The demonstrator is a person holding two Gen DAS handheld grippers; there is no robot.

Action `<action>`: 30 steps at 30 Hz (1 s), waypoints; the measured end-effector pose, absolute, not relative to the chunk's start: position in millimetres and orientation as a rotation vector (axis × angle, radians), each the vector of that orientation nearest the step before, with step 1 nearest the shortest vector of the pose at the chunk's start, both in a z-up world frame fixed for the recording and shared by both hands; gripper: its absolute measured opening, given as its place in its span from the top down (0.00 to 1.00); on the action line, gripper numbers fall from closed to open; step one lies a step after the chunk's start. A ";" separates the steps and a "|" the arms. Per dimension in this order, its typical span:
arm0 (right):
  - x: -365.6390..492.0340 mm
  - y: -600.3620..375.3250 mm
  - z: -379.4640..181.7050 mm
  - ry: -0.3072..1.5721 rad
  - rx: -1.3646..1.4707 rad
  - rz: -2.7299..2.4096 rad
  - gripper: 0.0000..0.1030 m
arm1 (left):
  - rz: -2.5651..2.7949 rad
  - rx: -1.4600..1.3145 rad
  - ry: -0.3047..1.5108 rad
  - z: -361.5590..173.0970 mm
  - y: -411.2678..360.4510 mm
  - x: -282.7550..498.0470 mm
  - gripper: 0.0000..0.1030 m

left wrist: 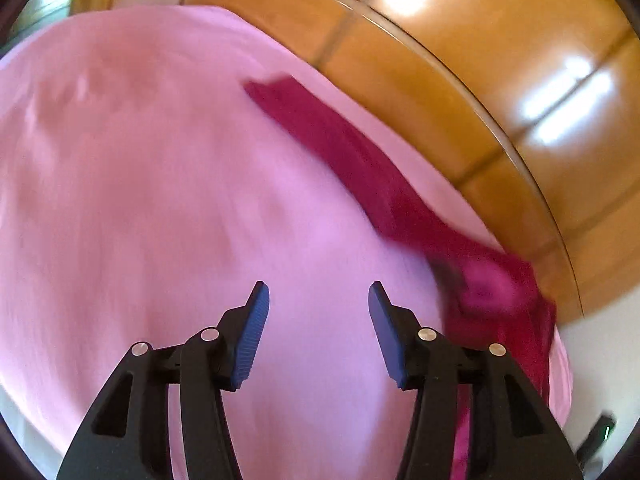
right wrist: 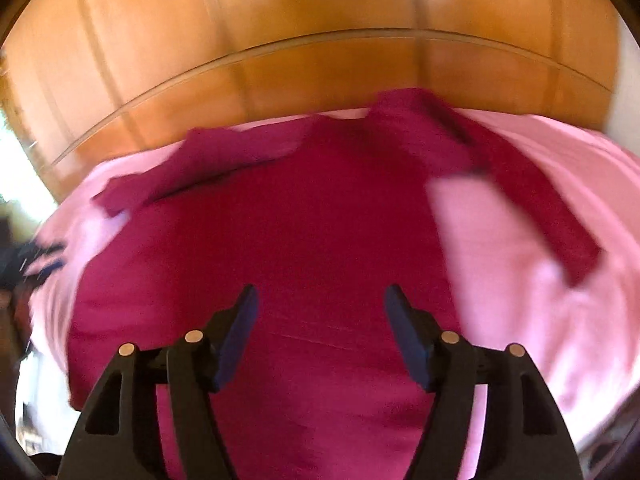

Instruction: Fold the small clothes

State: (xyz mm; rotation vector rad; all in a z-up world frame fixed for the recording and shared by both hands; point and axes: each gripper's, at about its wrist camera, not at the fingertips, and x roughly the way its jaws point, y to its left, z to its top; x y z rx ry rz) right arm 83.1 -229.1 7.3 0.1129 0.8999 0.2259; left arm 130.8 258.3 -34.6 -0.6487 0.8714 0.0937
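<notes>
The dark magenta long-sleeved knit top (right wrist: pixel 304 240) lies spread on the pale pink bed sheet (right wrist: pixel 540 280), body flat, both sleeves stretched outward toward the far edge, so no fold looks made yet (motion blur hides finer creases). The left gripper (left wrist: pixel 319 300) hangs over bare sheet beside one sleeve, jaws apart and empty; the right gripper (right wrist: pixel 321 300) stands open above the top's body. Beyond stands a glossy orange-brown wooden wardrobe (right wrist: pixel 320 20); nothing blocks the way.
</notes>
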 end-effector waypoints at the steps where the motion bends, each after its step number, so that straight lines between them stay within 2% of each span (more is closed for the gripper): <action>1: 88.6 -215.7 2.7 0.912 0.115 0.258 0.35 | 0.124 -0.637 0.870 -33.8 265.1 146.5 0.51; 8: 110.1 -134.1 -28.1 0.940 0.018 0.422 0.35 | 0.318 -0.596 0.917 -46.3 332.3 227.3 0.51; 12: 117.7 -120.2 -40.5 0.937 -0.025 0.433 0.28 | 0.385 -0.484 0.929 -41.2 352.4 267.4 0.51; 19: 121.6 -117.6 -46.0 0.943 0.006 0.433 0.21 | 0.404 -0.384 0.995 -53.0 370.5 324.1 0.52; 20: 121.8 -116.5 -46.0 0.944 0.002 0.433 0.20 | 0.380 -0.359 0.999 -53.4 367.4 326.9 0.68; 22: 122.2 -112.9 -45.9 0.944 -0.008 0.432 0.17 | 0.339 -0.295 1.004 -51.4 354.4 327.5 0.91; 25: 123.6 -111.5 -45.7 0.943 -0.009 0.426 0.15 | 0.360 -0.252 0.947 -40.7 350.3 312.5 0.95; 30: 128.0 -111.3 -45.5 0.937 0.011 0.416 0.15 | 0.528 -0.382 0.836 -24.8 398.8 265.6 0.95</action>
